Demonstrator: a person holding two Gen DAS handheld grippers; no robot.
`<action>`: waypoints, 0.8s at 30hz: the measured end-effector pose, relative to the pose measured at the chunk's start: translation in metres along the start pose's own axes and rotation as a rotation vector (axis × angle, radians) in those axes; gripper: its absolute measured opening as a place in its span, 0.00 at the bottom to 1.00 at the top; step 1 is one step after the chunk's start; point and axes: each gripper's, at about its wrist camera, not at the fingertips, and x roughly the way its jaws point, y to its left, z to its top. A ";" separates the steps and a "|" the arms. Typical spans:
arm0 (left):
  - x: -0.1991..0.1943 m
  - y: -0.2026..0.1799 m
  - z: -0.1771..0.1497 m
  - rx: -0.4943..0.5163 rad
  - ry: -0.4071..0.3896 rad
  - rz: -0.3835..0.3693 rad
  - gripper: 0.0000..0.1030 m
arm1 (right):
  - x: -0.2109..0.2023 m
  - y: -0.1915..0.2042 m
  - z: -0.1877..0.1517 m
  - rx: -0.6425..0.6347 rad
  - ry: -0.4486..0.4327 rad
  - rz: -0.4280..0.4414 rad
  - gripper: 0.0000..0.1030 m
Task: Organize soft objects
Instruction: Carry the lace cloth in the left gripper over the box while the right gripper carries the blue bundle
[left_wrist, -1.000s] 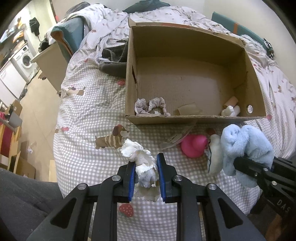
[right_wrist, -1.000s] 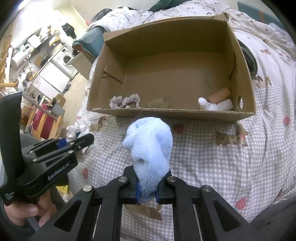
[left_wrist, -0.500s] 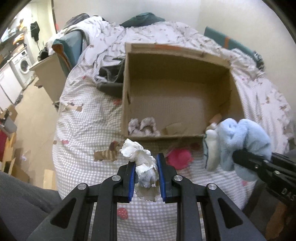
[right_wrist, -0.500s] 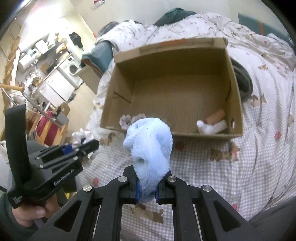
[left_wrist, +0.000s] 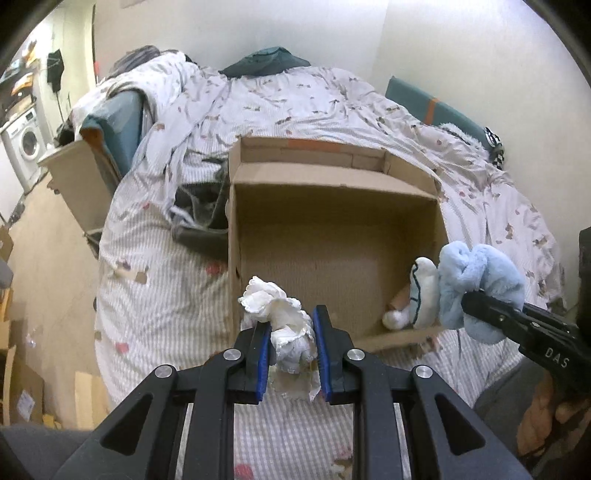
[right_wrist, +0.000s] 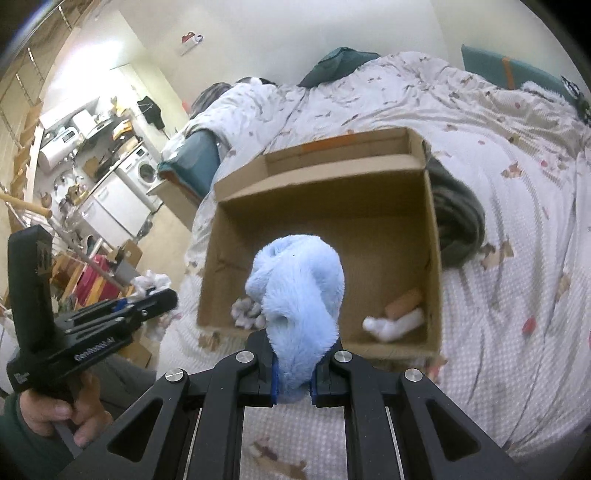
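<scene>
White frilled cloth (left_wrist: 284, 325) sits pinched between the blue pads (left_wrist: 261, 363) of your left gripper (left_wrist: 290, 354) in the left wrist view, held above the near left corner of the cardboard box (left_wrist: 332, 229). The box stands open on the checked bedspread (left_wrist: 155, 295). At the right of this view your right gripper (left_wrist: 480, 302) clamps a pale blue fluffy item (left_wrist: 480, 273), with a white piece edged in dark trim (left_wrist: 423, 291) hanging just beside it on the left. A small white item (left_wrist: 395, 317) lies in the box's near right corner. A grey garment (left_wrist: 199, 221) lies against the box's left wall.

Right wrist view: your right gripper (right_wrist: 293, 380) is pressed onto the pale blue fluffy item (right_wrist: 295, 291), which hangs over the near wall of the cardboard box (right_wrist: 432, 258). Inside the box, a greyish bundle (right_wrist: 247, 312) lies near left; a white item (right_wrist: 391, 325) and a tan roll (right_wrist: 404, 301) lie near right. Your left gripper (right_wrist: 162, 297) shows at the left, left of the box, with white cloth (right_wrist: 153, 280) at its tip; a hand (right_wrist: 62, 413) grips its handle.
</scene>
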 end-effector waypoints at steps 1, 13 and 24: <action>0.002 -0.001 0.003 0.004 -0.001 0.002 0.19 | 0.002 -0.003 0.003 0.000 -0.004 -0.006 0.13; 0.048 -0.015 -0.009 0.059 0.015 0.090 0.19 | 0.051 -0.030 -0.002 0.035 0.043 -0.044 0.13; 0.054 0.008 -0.003 -0.077 0.032 0.028 0.19 | 0.063 -0.026 -0.004 0.024 0.081 -0.063 0.13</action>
